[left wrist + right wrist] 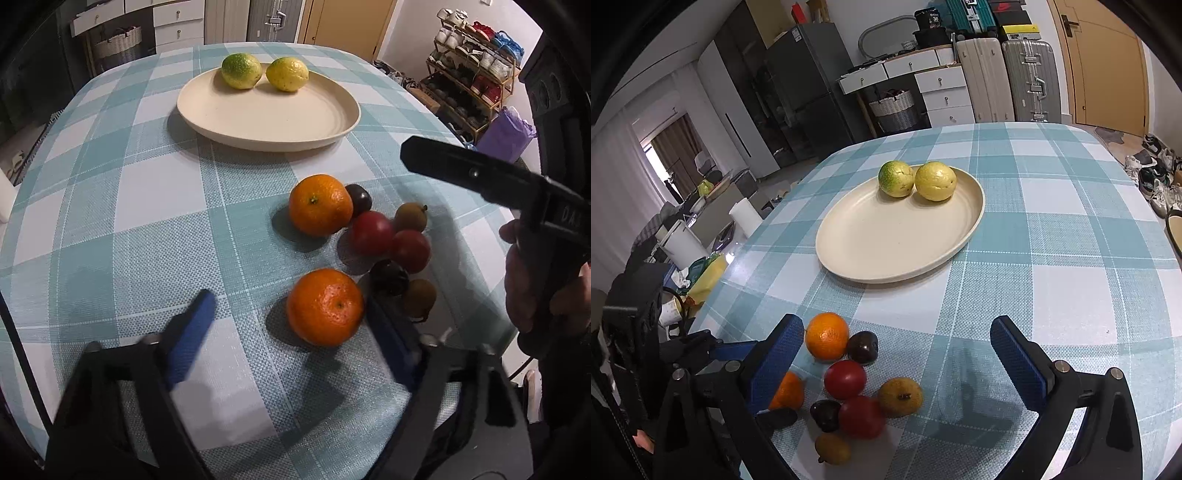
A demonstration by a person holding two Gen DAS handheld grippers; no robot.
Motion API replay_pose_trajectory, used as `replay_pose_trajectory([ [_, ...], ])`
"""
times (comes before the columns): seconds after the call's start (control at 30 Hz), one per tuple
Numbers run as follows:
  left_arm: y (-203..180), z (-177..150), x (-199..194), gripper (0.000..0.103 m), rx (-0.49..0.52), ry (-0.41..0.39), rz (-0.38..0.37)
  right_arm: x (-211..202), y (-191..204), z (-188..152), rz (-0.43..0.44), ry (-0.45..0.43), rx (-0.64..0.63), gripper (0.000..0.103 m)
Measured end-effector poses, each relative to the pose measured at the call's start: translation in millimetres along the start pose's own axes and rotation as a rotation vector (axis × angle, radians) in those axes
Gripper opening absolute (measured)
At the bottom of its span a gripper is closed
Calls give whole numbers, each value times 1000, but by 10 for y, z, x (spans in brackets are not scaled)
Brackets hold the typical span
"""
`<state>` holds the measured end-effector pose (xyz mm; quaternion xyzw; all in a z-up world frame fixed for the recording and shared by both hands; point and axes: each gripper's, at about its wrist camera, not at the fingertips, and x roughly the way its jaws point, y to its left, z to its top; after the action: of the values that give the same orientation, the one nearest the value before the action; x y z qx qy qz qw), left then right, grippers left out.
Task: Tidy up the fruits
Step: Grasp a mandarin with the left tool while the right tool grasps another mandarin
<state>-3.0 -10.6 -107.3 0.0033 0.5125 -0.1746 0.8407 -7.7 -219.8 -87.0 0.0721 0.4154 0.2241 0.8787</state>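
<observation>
Left tongs point(284, 325) wide open, empty, straddling near orange point(325, 307) on table point(110, 221). Right tongs point(897, 350) open, empty above fruit pile point(857, 391). Plate point(268, 125) holds two lemons. Risk: right finger nudges touching plum point(389, 277), scattering pile.

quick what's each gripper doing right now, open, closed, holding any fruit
Left gripper: open, holding nothing; its fingers flank the near orange without clamping it.
Right gripper: open, empty, above the fruit pile.
</observation>
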Motion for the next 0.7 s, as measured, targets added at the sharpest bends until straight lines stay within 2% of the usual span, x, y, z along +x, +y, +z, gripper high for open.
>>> replay_pose_trajectory([
  [0.07,3,-7,-13,67,-6,2,-27,5,15,-9,2,2,-7,103],
  [0.13,-6,-14,-24,50,-7,8,-68,-1,25,-15,9,-3,-13,103],
  [0.2,-42,-18,-38,39,4,9,-99,-10,38,-19,20,-9,-18,103],
  [0.33,-66,-16,-37,38,19,8,-98,-10,60,-19,27,-7,-23,103],
  [0.57,49,-14,-51,37,-32,18,-120,-28,86,-30,51,-11,-34,103],
  [0.7,215,5,-69,37,-91,36,-166,-10,116,-25,62,-3,-38,103],
])
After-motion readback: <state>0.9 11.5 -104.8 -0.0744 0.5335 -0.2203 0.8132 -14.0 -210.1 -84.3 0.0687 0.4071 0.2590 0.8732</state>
